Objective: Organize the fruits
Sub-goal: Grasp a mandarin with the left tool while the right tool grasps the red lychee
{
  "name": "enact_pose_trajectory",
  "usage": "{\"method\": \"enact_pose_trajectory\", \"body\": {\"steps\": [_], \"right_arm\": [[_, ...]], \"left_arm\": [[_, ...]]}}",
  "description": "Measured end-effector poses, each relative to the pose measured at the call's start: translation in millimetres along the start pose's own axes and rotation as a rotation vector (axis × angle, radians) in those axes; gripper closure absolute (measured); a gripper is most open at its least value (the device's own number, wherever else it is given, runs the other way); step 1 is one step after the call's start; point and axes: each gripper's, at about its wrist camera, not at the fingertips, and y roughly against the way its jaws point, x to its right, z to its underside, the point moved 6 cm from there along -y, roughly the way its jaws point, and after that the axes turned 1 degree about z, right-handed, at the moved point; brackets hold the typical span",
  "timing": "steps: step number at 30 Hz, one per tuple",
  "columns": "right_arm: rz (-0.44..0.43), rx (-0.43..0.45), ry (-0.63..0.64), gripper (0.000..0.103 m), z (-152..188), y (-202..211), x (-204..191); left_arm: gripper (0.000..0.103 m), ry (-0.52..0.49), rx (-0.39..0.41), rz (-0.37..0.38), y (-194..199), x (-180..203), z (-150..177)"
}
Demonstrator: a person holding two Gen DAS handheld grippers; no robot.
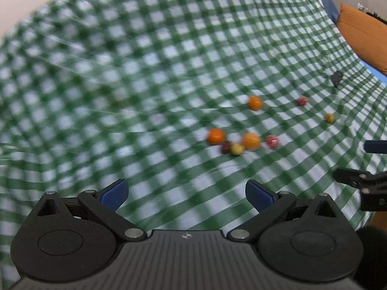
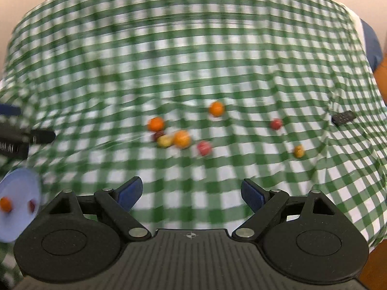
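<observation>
Right wrist view shows most of the job still ahead: a pale blue plate [image 2: 19, 203] at the 9 o'clock edge carries only two pieces that I can make out, an orange one and a reddish one, while the rest of the fruits [image 2: 180, 139] lie loose on the green-and-white checked cloth [image 2: 193, 48]. A tight cluster sits just past centre, with an orange fruit [image 2: 156, 124], a dark red one, a yellow one and a second orange touching or nearly so, and a red fruit [image 2: 204, 148] just beside them toward 3 o'clock. Farther out are a lone orange [image 2: 216, 108] toward 12 o'clock, a red one [image 2: 276, 124] and a small yellow-brown one [image 2: 299, 151] toward 3 o'clock, well apart from the cluster. My reading is that sorting has barely begun. The right gripper [image 2: 192, 197] has its blue pads wide apart with nothing between them, above bare cloth short of the fruit; the left gripper [image 1: 186, 197] in its own view is likewise spread and empty. Both views are blurred, so fruit kinds are uncertain. The cloth is wrinkled and drapes over a soft surface. A small dark object [image 2: 343, 118] lies on it near 3 o'clock, and in the left view an orange cushion [image 1: 362, 36] and a pale wall sit toward 2 o'clock.
</observation>
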Motion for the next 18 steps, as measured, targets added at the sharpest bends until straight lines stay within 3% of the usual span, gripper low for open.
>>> {"method": "enact_pose_trajectory", "body": {"steps": [4,9,11,13,18], "right_arm": [[0.021,-0.005,-0.006,0.014,-7.3,-39.6,23.3],[0.007,-0.009,0.001,0.015,-15.1,-92.9,30.3],[-0.004,-0.017,0.013,0.022,-16.3,-116.4,28.9],[-0.02,-0.04,0.023,0.036,-15.6,-139.7,26.9],[-0.037,-0.068,0.032,0.042,-12.7,-181.4,20.1]], "left_arm": [[0.0,0.005,-0.022,0.042,-48.2,22.5,-18.1],[0.002,0.077,-0.064,0.046,-113.7,20.8,-39.9],[0.009,0.078,-0.087,0.06,-135.0,18.5,-44.0],[0.016,0.068,-0.114,0.078,-153.7,16.5,-44.7],[0.019,0.1,-0.149,0.146,-183.4,16.8,-43.4]]}}
